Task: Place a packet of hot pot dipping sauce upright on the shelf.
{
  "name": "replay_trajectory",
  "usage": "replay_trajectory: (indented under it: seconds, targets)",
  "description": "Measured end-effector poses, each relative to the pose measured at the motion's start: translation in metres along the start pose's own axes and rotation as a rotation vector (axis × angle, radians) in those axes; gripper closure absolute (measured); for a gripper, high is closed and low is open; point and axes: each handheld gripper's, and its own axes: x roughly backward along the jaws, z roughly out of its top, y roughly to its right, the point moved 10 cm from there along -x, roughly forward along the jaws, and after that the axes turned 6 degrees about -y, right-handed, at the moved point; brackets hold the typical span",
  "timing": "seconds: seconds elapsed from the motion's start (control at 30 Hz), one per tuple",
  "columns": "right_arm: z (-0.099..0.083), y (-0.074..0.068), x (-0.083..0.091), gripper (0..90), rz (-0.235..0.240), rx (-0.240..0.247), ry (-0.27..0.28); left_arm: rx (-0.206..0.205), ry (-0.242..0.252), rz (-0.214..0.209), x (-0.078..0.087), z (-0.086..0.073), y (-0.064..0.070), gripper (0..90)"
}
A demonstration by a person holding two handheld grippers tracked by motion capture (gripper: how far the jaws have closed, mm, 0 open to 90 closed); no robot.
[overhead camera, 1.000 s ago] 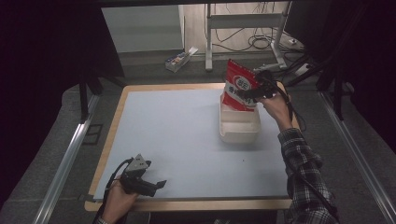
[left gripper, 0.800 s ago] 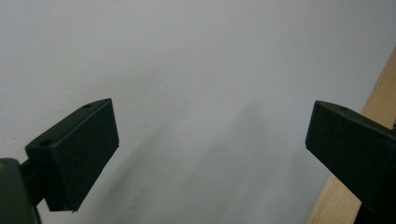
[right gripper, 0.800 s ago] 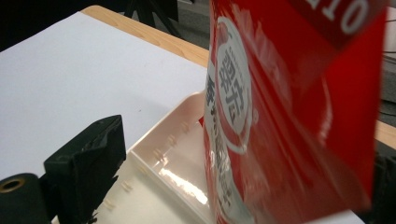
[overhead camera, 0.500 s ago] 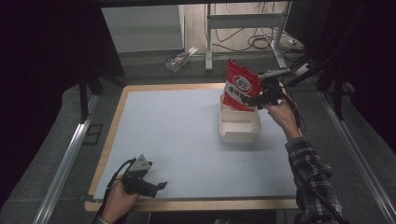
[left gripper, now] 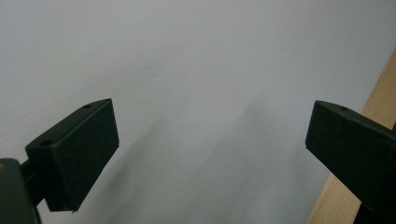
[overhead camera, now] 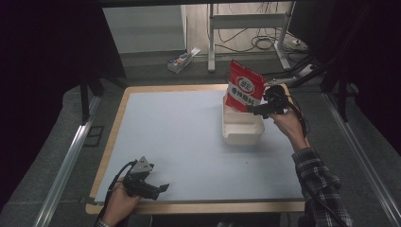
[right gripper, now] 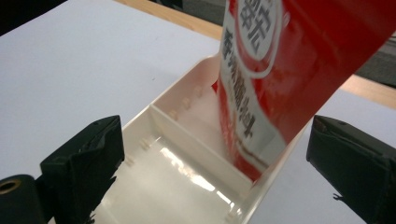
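Your right gripper [overhead camera: 259,109] is the nearer one, jaws wide open just beside the red printed foil pouch [overhead camera: 243,91], which stands tilted in the far compartment of the white plastic tray [overhead camera: 241,134]. Your left gripper [overhead camera: 152,187] rests open, well apart at the desk's [overhead camera: 170,132] near edge.

I see a red snack bag [overhead camera: 244,92] with white label standing tilted in the far compartment of a white divided tray [overhead camera: 241,129]; near compartment empty.
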Motion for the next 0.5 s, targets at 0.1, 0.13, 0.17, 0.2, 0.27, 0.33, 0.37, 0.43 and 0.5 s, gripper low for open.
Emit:
replay_trajectory:
  seconds: [0.1, 0.13, 0.17, 0.2, 0.27, 0.33, 0.37, 0.43, 0.5]
  targets:
    - [-0.005, -0.003, 0.002, 3.6, 0.005, 0.003, -0.012, -0.001, -0.001, 0.001, 0.0, 0.0, 0.0, 2.6]
    - [-0.007, -0.005, 0.002, 3.0, 0.009, 0.004, -0.017, -0.001, -0.001, 0.001, 0.0, 0.0, 0.0, 2.6]
    - [-0.009, -0.006, 0.003, 2.6, 0.009, 0.007, -0.019, -0.001, 0.0, 0.001, 0.0, 0.0, 0.0, 2.5]
    - [-0.01, -0.008, 0.005, 2.2, 0.007, 0.009, -0.019, -0.001, 0.0, 0.001, 0.0, 0.0, 0.0, 2.5]
    - [-0.012, -0.01, 0.007, 1.2, 0.006, 0.012, -0.017, -0.001, -0.002, 0.003, 0.0, 0.0, 0.0, 2.6]
    - [-0.014, -0.013, 0.01, 0.2, 0.005, 0.017, -0.016, -0.002, -0.002, 0.003, 0.0, 0.0, 0.0, 2.6]
    - [-0.015, -0.014, 0.011, 0.0, 0.004, 0.019, -0.016, -0.001, -0.002, 0.003, 0.0, 0.0, 0.0, 2.6]
    - [-0.016, -0.016, 0.013, 0.0, 0.006, 0.024, -0.015, -0.001, -0.003, 0.004, 0.0, 0.0, 0.0, 2.6]
    - [-0.019, -0.019, 0.016, 0.0, -0.001, 0.03, -0.016, -0.002, -0.003, 0.005, 0.0, 0.0, 0.0, 2.6]
